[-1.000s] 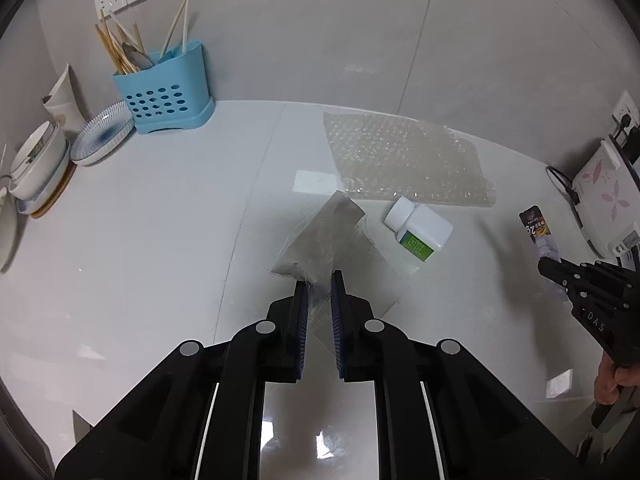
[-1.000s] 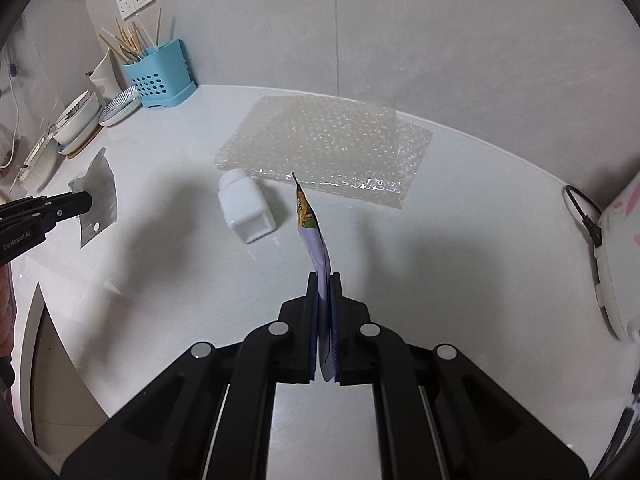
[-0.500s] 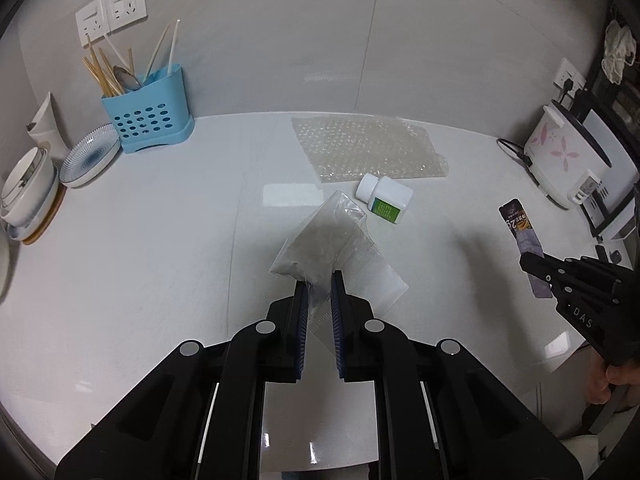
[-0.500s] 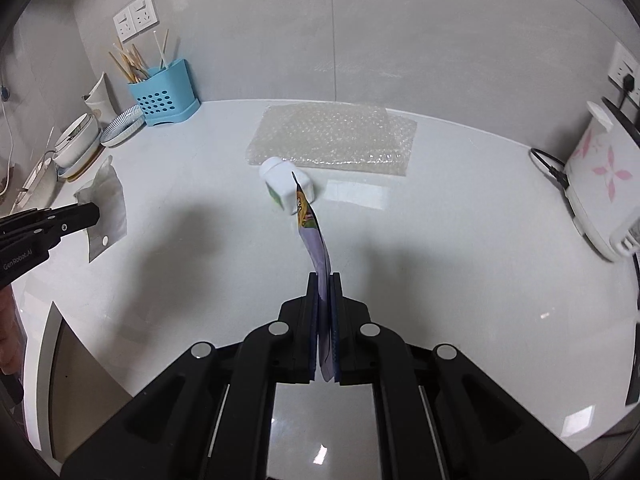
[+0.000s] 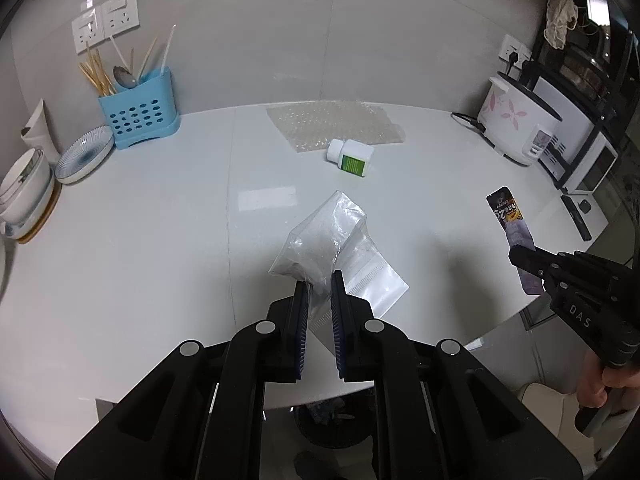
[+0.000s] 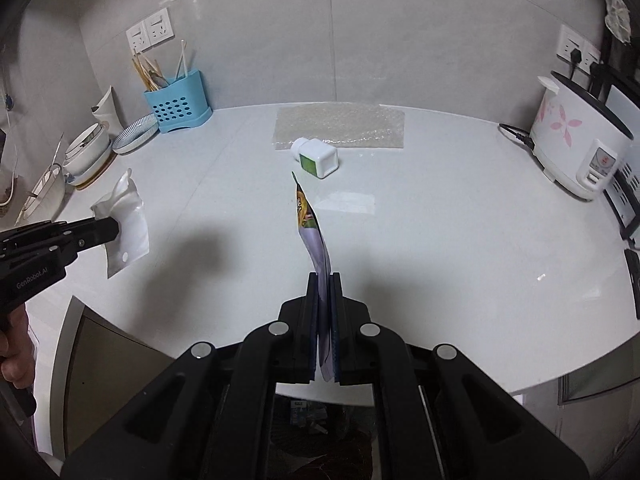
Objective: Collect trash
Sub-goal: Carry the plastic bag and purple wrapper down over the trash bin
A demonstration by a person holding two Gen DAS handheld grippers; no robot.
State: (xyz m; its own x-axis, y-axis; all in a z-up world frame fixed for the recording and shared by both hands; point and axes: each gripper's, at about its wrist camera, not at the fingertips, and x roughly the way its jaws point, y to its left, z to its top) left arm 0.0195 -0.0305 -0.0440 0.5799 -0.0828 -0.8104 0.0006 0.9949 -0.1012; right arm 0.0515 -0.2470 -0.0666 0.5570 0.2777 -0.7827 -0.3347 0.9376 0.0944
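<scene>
Your left gripper (image 5: 319, 280) is clamped on a clear bag (image 5: 328, 236), held above the near edge of the counter (image 5: 160, 240). Your right gripper (image 6: 324, 280) is pinched tight on a purple sachet (image 6: 312, 232), which stands upright. A white bottle (image 6: 316, 157) lies far across the counter, touching the bubble wrap (image 6: 340, 128). A bin (image 5: 332, 424) sits below the near edge.
</scene>
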